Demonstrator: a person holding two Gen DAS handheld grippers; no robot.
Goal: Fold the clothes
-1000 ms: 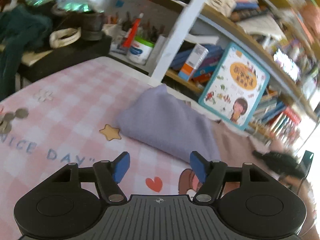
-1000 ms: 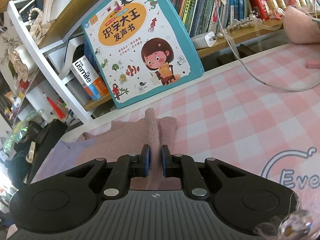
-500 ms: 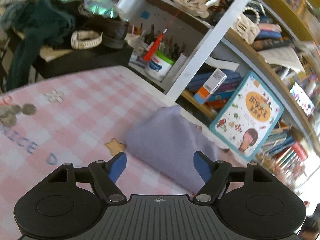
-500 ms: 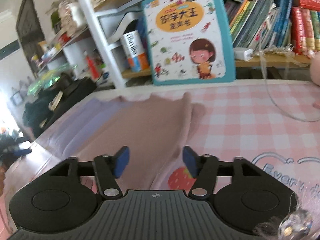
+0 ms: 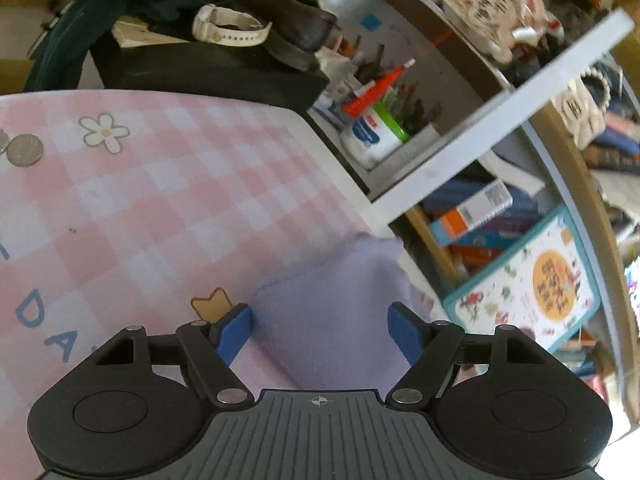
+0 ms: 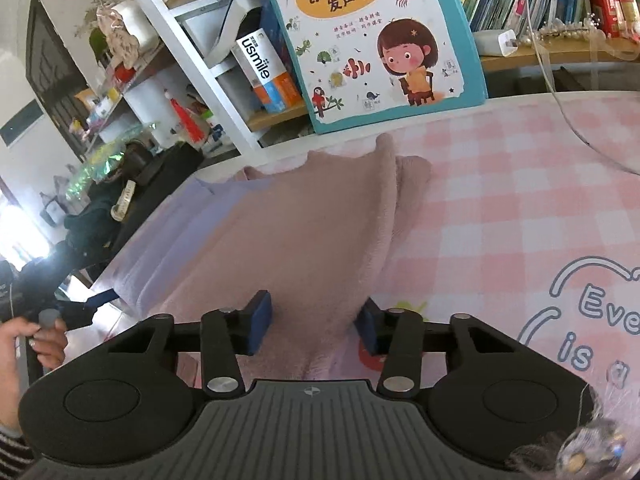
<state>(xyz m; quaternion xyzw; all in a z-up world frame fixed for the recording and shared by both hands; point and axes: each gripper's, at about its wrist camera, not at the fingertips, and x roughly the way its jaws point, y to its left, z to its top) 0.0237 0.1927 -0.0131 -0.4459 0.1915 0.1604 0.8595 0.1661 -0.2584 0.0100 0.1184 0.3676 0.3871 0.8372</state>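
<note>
Lilac fleece, the purple garment (image 5: 332, 312), lies folded on the pink checked tablecloth (image 5: 168, 200), its long axis running from the left gripper (image 5: 320, 332) toward the bookshelf (image 5: 500, 184). That gripper's blue pads are spread wide over the cloth's near end, holding nothing. In the right wrist view the dusty-pink garment (image 6: 316, 232) lies beside the purple one and partly over it, lengthwise toward the picture book (image 6: 372, 36). The right gripper (image 6: 316, 326) gapes wide astride its near edge, gripping nothing.
</note>
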